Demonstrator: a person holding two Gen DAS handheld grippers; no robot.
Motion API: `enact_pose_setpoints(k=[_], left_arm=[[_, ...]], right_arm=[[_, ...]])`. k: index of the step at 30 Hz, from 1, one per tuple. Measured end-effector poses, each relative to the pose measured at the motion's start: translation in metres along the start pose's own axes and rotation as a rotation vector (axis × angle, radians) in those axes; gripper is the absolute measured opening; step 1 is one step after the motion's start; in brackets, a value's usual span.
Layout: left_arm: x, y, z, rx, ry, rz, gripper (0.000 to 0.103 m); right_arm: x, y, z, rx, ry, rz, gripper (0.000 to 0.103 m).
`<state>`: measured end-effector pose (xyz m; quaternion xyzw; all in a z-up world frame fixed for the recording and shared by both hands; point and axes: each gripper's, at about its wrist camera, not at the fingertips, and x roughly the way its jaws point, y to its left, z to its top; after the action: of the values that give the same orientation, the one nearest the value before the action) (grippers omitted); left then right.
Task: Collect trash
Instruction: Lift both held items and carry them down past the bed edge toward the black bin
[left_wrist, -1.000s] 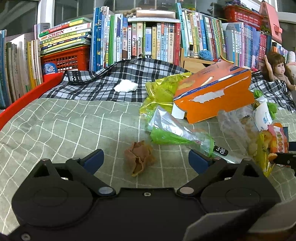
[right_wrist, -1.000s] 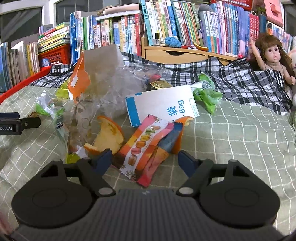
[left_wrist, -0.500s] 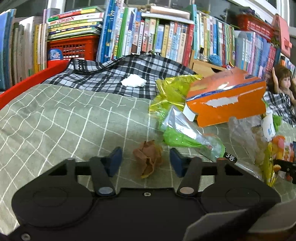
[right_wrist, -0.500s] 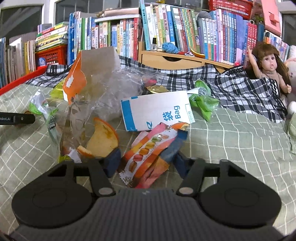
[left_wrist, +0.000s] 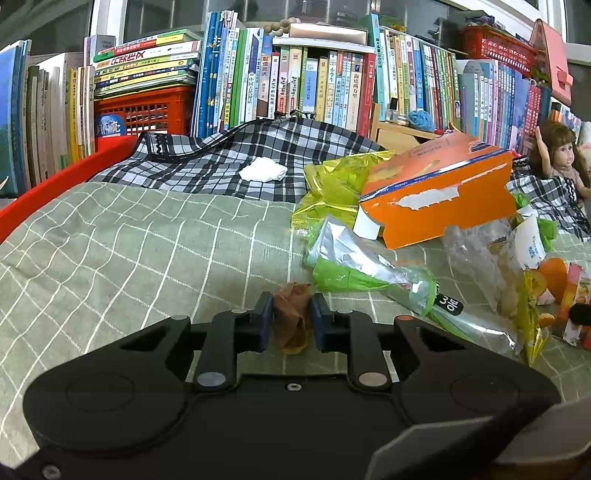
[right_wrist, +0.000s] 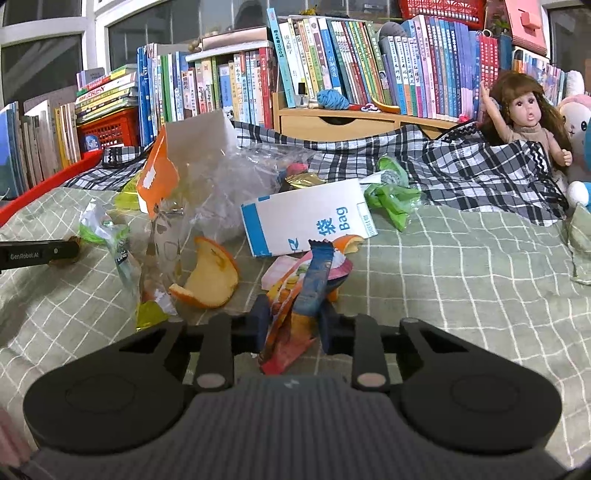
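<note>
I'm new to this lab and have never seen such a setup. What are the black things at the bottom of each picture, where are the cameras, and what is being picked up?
Each black shape is a hand-held gripper carried by a person, with a camera mounted on it looking forward along its two fingers.

The left hand-held gripper is closing on a crumpled brown wrapper on the green checked blanket.

The right hand-held gripper is closing on a colourful snack wrapper.

Nearby trash: an orange box, an orange peel and a white bag box.
</note>
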<state>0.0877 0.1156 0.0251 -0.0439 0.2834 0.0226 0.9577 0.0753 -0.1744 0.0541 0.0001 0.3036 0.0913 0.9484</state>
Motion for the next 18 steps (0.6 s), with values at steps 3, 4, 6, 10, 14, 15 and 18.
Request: enact_pose_setpoints(k=[3, 4, 6, 10, 14, 15, 18], left_arm=[[-0.005, 0.001, -0.002, 0.005, -0.003, 0.005, 0.021], [-0.007, 0.000, -0.003, 0.009, -0.002, 0.005, 0.021], [-0.010, 0.000, -0.004, 0.014, 0.000, 0.006, 0.021], [-0.018, -0.001, -0.007, 0.011, -0.003, 0.004, 0.021], [-0.033, -0.003, -0.009, -0.004, -0.026, 0.000, 0.021], [-0.037, -0.004, -0.010, -0.007, -0.031, -0.003, 0.021], [-0.048, -0.007, -0.011, -0.014, -0.044, -0.018, 0.021]], right_arm=[[-0.006, 0.000, 0.000, 0.003, -0.005, 0.005, 0.032], [-0.007, -0.001, 0.000, 0.007, -0.006, 0.009, 0.032], [-0.008, -0.001, -0.001, 0.014, -0.004, 0.013, 0.032], [-0.011, 0.000, -0.004, 0.019, 0.001, 0.020, 0.032], [-0.016, 0.002, -0.006, 0.014, -0.002, 0.018, 0.032], [-0.018, 0.002, -0.007, 0.014, -0.003, 0.020, 0.032], [-0.022, 0.001, -0.008, 0.019, -0.007, 0.026, 0.029]])
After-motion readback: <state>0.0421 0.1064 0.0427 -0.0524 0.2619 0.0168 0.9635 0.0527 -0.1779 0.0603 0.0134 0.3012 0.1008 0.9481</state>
